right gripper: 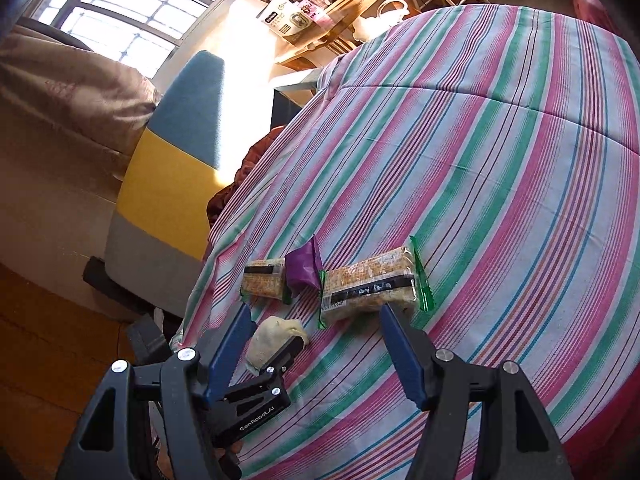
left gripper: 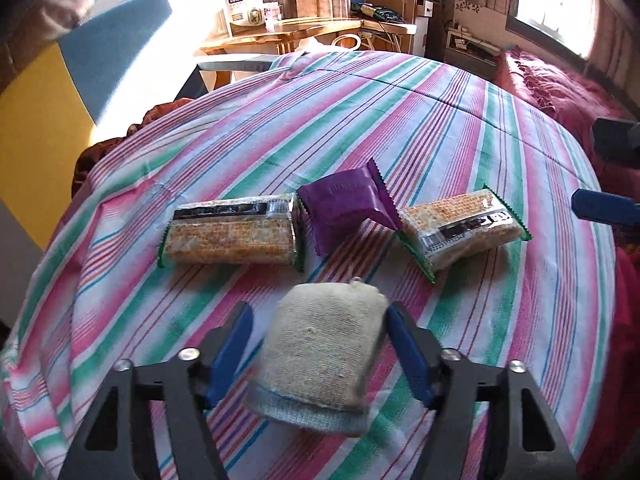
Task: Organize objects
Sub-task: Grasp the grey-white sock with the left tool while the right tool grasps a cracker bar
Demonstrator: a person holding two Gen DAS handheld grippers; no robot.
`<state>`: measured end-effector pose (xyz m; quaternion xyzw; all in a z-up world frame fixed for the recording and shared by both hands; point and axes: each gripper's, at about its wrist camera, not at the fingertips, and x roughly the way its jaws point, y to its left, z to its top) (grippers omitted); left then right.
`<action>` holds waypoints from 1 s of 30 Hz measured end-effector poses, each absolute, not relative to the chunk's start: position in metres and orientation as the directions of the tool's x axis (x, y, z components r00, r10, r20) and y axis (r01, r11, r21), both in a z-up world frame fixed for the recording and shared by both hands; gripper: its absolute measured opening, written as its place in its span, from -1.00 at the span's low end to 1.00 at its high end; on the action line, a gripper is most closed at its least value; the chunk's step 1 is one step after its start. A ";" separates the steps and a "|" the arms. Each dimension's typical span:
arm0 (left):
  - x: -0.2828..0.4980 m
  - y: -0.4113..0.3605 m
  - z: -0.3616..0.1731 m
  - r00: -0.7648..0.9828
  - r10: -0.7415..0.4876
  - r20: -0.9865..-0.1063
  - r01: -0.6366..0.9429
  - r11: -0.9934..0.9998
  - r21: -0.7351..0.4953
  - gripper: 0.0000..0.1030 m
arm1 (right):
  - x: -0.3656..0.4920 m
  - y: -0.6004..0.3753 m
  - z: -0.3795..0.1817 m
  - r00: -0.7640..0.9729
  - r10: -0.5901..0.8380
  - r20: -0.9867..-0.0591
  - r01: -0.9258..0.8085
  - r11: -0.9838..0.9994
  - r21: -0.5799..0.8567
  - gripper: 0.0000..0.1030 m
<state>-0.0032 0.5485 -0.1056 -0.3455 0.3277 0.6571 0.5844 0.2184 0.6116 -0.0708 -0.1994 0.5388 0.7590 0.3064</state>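
Left gripper [left gripper: 320, 344] straddles the rolled sock [left gripper: 320, 356] at lower centre of the striped cloth [left gripper: 460, 128], right pad touching, left pad clear, so it may slip out; right gripper [right gripper: 316, 344] hangs open, empty, near the cracker pack [right gripper: 370, 290].

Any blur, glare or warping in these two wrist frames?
Left wrist: the beige knitted sock roll between the left tongs is motion-smeared, the two clear cracker packs and purple foil packet stay sharp; windows blown out. Right wrist: sharp; sunlight washes out the wall beside the blue-and-yellow cushion; the fisheye bulges the striped bedsheet in both views.
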 end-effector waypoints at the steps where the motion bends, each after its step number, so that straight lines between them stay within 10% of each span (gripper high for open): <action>1: -0.001 0.544 -0.104 -0.094 0.552 -0.828 -0.992 -0.121 0.033 0.09 | 0.218 0.611 -0.071 -0.731 0.250 -0.635 -0.682 -0.233 0.693 0.32; 19: 0.010 0.397 -0.110 -0.311 0.581 -0.752 -0.877 -0.481 -0.009 0.05 | 0.131 0.568 -0.069 -0.628 0.085 -0.774 -0.663 -0.579 0.474 0.30; 30: -0.001 0.395 -0.114 -0.259 0.612 -0.747 -0.869 -0.485 -0.096 0.05 | -0.016 0.596 -0.083 -0.404 0.158 -0.901 -0.457 -0.888 0.049 0.30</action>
